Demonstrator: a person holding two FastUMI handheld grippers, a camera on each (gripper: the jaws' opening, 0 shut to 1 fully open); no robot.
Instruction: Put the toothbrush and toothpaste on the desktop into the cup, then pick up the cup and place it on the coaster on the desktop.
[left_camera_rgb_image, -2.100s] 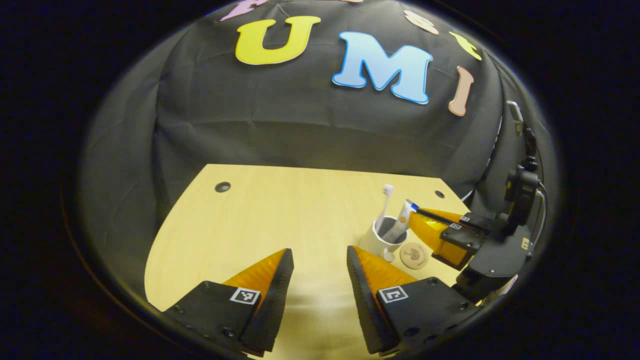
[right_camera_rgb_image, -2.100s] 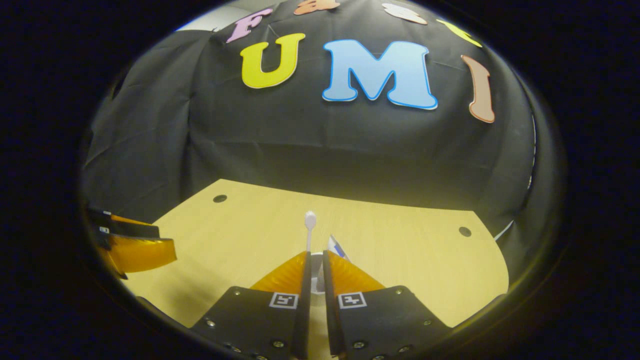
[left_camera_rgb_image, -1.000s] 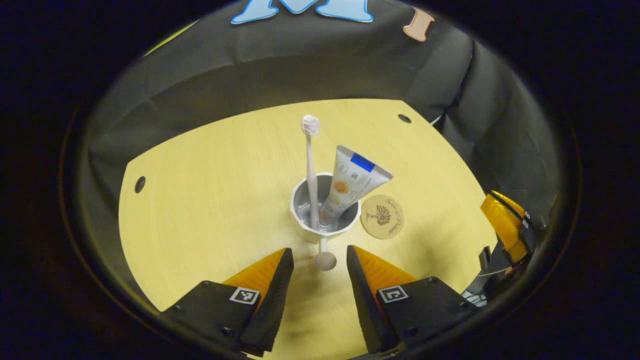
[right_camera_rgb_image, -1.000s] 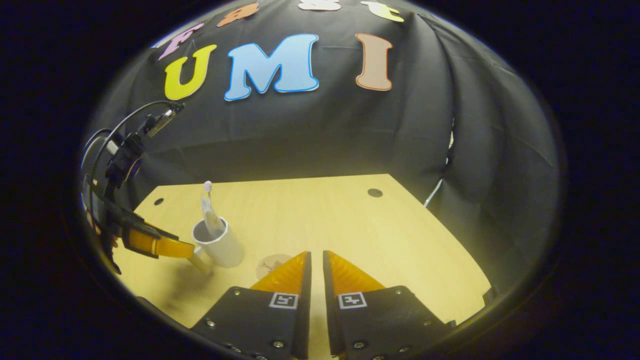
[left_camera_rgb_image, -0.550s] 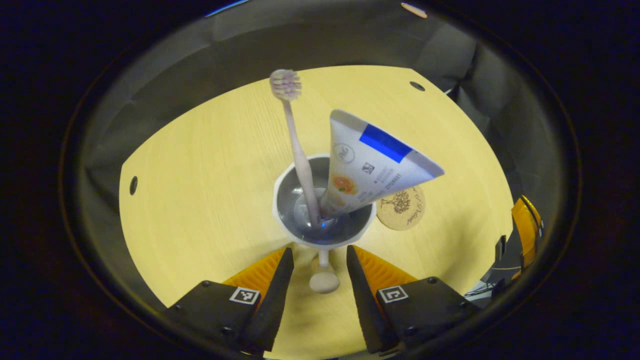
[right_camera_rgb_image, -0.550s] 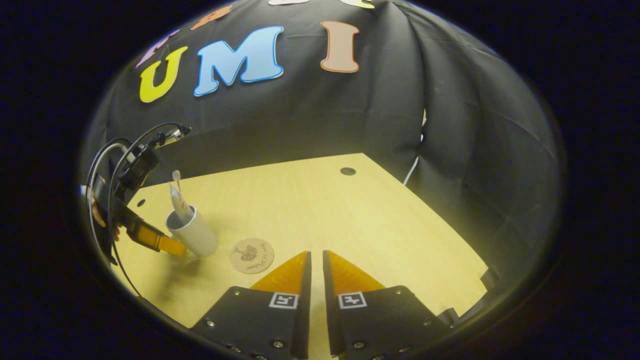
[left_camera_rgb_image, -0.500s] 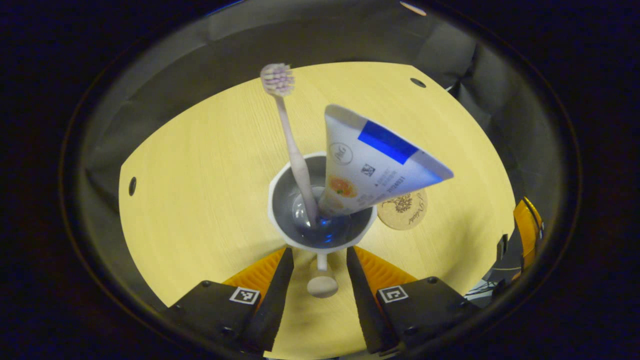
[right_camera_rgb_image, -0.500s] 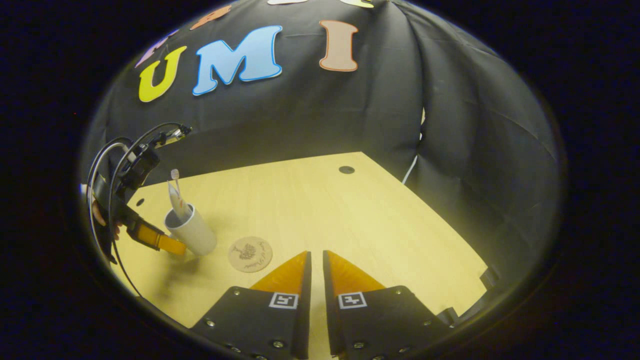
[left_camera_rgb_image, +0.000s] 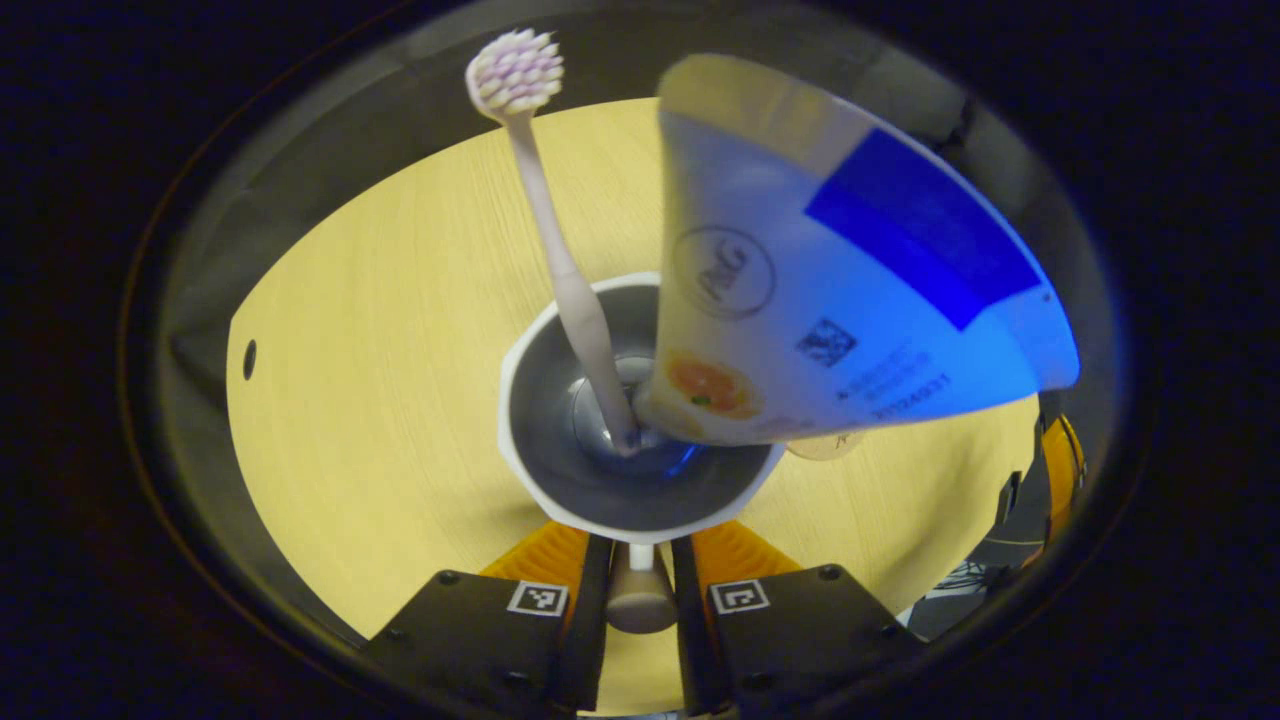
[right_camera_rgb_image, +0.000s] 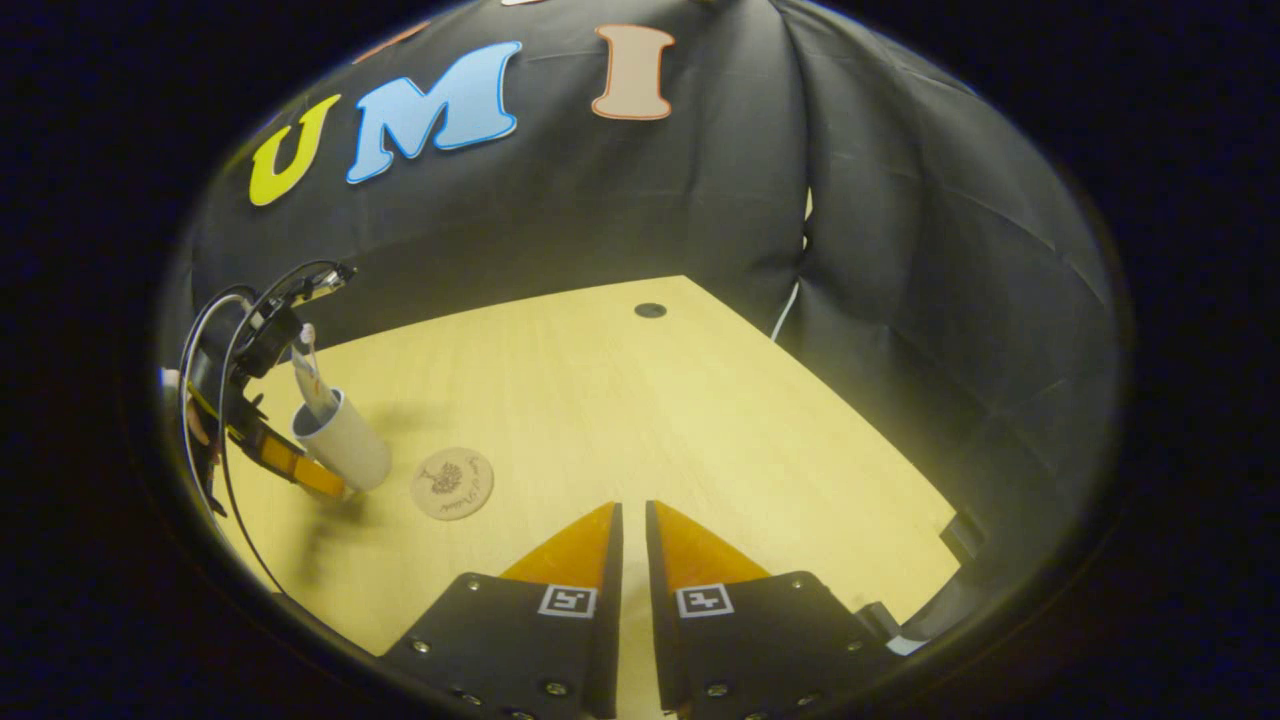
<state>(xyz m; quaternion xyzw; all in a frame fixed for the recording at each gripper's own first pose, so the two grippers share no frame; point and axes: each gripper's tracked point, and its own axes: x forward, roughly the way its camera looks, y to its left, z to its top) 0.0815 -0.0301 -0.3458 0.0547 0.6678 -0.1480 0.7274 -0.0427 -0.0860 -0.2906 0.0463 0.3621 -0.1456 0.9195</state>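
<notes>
Left hand-held gripper (left_camera_rgb_image: 638, 560): closing tight on the cup's handle (left_camera_rgb_image: 637, 600).
Cup (left_camera_rgb_image: 560, 480): sitting on the desk (left_camera_rgb_image: 380, 330), carrying toothbrush (left_camera_rgb_image: 560, 270) and toothpaste (left_camera_rgb_image: 830, 290), beside the coaster (right_camera_rgb_image: 452, 483).
Right hand-held gripper (right_camera_rgb_image: 632, 530): hanging nearly closed, gripping nothing.

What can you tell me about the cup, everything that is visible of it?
The cup is white outside and grey, glossy inside, like ceramic, with a faceted rim and a knob-ended handle. The left gripper is shut on that handle. Toothbrush and toothpaste stand inside, leaning. In the right gripper view it is tilted on the desktop, beside the coaster, not on it.
</notes>
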